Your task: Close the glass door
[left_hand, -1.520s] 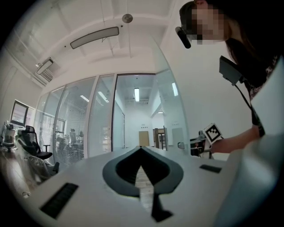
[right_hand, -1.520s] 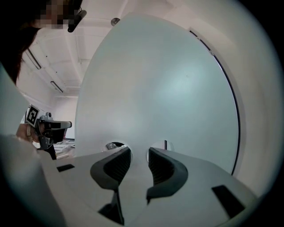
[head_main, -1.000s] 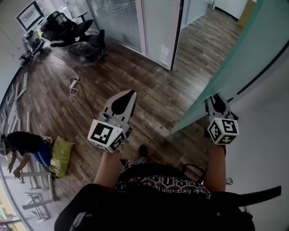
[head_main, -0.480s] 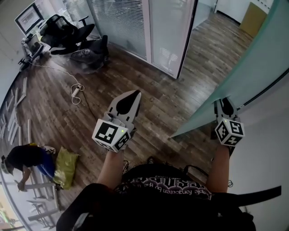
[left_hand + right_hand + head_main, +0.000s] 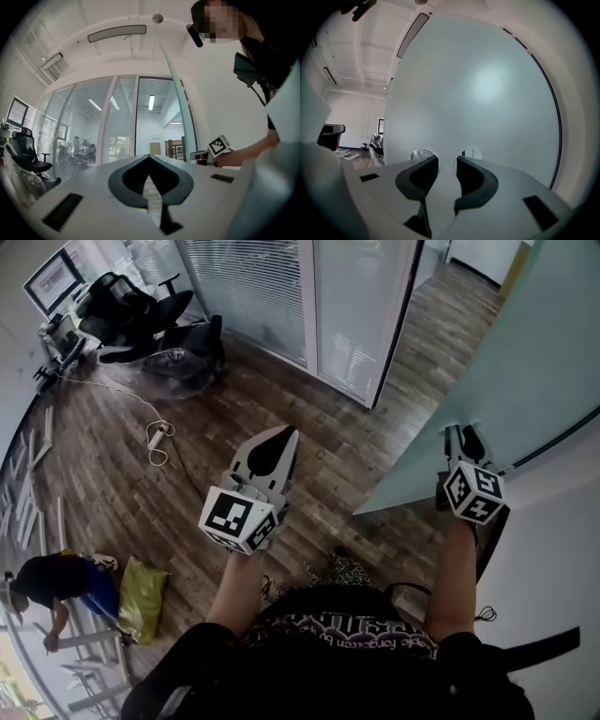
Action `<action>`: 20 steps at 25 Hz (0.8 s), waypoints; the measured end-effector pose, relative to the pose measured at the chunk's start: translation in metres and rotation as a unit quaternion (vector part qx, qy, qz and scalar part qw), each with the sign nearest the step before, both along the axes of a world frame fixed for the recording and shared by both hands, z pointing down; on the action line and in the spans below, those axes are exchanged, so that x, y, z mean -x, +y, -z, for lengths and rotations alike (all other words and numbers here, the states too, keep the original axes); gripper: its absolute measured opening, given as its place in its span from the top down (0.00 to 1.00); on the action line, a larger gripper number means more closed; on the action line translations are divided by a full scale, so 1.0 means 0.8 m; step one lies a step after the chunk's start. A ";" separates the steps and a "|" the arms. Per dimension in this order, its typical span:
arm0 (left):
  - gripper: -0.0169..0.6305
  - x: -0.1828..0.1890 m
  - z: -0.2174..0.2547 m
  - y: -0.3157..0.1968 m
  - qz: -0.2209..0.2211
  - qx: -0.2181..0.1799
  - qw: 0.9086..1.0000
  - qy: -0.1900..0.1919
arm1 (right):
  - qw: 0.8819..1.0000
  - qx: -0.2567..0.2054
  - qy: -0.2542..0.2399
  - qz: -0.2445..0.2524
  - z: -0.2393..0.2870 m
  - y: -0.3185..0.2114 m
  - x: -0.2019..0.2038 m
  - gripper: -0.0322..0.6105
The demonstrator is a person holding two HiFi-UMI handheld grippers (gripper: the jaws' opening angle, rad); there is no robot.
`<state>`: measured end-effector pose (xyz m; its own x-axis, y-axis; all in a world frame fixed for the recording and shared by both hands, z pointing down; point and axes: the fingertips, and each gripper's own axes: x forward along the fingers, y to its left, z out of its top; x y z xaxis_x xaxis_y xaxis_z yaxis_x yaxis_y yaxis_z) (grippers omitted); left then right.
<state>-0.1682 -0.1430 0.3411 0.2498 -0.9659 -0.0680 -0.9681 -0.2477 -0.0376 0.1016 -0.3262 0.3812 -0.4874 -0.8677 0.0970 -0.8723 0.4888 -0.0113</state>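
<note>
The frosted, greenish glass door (image 5: 506,362) slants across the upper right of the head view and stands ajar from the white wall. My right gripper (image 5: 461,434) has its tips at the door's face near its lower edge. In the right gripper view the door (image 5: 478,84) fills the frame; the right gripper (image 5: 446,161) has its jaws a little apart with nothing seen between them, and two round fittings (image 5: 423,153) show just behind the tips. My left gripper (image 5: 284,432) hangs shut over the wood floor, well left of the door. Its own view shows the left gripper (image 5: 149,158) shut and the door's thin edge (image 5: 180,122).
A glass partition with blinds (image 5: 253,287) runs along the back, beside a doorway (image 5: 441,296). Office chairs (image 5: 131,301) stand at upper left. A power strip and cable (image 5: 155,437) lie on the floor. A person (image 5: 47,582) crouches at lower left next to a yellow bag (image 5: 141,587).
My right gripper has moved up and a little right along with the door. The left gripper has drifted slightly right and up, still shut.
</note>
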 end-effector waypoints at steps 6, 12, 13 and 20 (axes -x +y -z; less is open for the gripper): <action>0.97 0.036 -0.008 -0.058 0.017 0.003 1.000 0.003 | 1.000 0.001 0.007 -0.010 0.000 -0.061 0.040 0.76; 0.97 0.067 0.007 -0.123 0.033 -0.002 0.999 -0.008 | 1.000 0.001 0.007 -0.016 0.002 -0.124 0.073 0.76; 0.97 0.070 0.008 -0.134 0.034 -0.002 0.999 -0.009 | 1.000 0.003 0.006 -0.015 0.003 -0.135 0.078 0.76; 0.97 0.076 0.005 -0.203 0.024 0.005 0.999 -0.023 | 1.000 0.008 0.018 -0.021 0.003 -0.206 0.115 0.77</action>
